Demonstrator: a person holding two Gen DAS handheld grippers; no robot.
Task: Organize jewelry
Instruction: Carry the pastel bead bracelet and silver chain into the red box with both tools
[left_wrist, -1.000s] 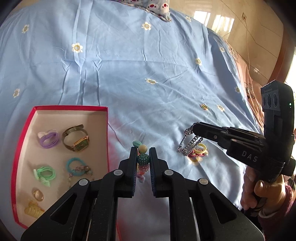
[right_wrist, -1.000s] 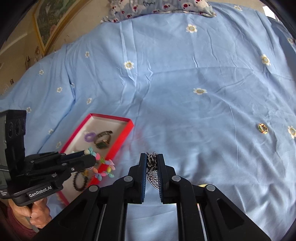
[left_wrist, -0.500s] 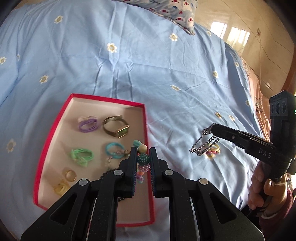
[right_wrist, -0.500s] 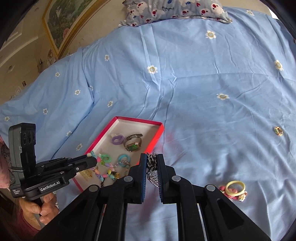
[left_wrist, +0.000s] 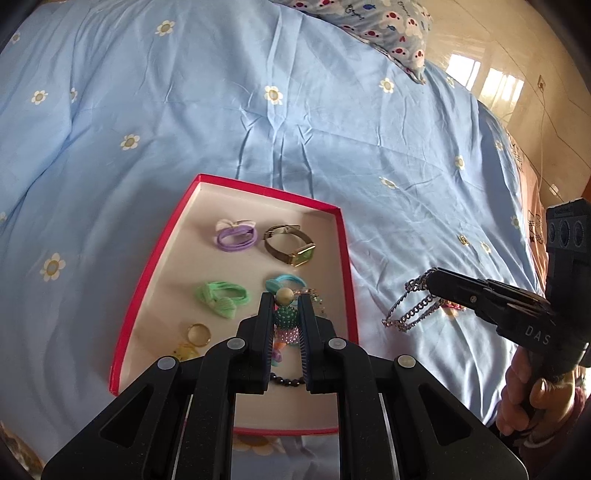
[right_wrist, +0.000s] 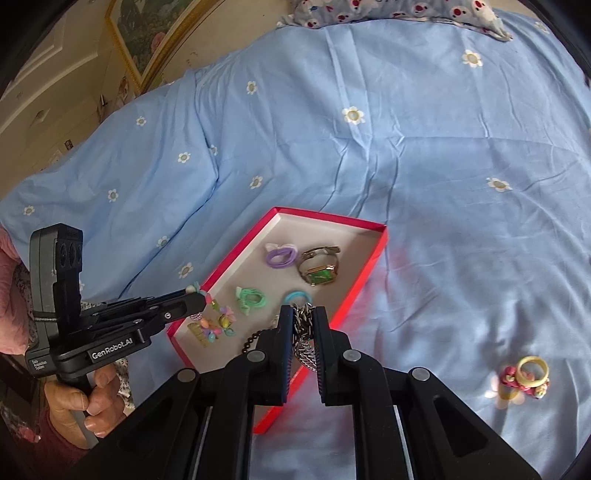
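Two hand-held grippers over a blue daisy-print bedspread (left_wrist: 332, 155), each clamped on jewelry. Left gripper (left_wrist: 283, 314) pinches a multicolour beaded bracelet (left_wrist: 284, 318), which hangs over the near end of a red-rimmed box (left_wrist: 345, 258). Right gripper (right_wrist: 303, 325) is closed on a silver chain bracelet (right_wrist: 304, 334) above the box's right rim; from the left wrist cam the chain (left_wrist: 410, 314) dangles at approx. 3 o'clock of the box, clear of the bedspread. Inside the box: purple hair tie (left_wrist: 235, 236) at 12 o'clock, green-faced watch (left_wrist: 290, 245) beside it, green hair tie (left_wrist: 221, 297), blue hair tie (left_wrist: 284, 283), gold ring (left_wrist: 198, 334), black bead bracelet (left_wrist: 288, 380) at 6. Loose on the bedspread at 4 o'clock of the box, right wrist cam: yellow ring w/ pink charms (right_wrist: 524, 376). Patterned pillow (right_wrist: 388, 9) at 12.
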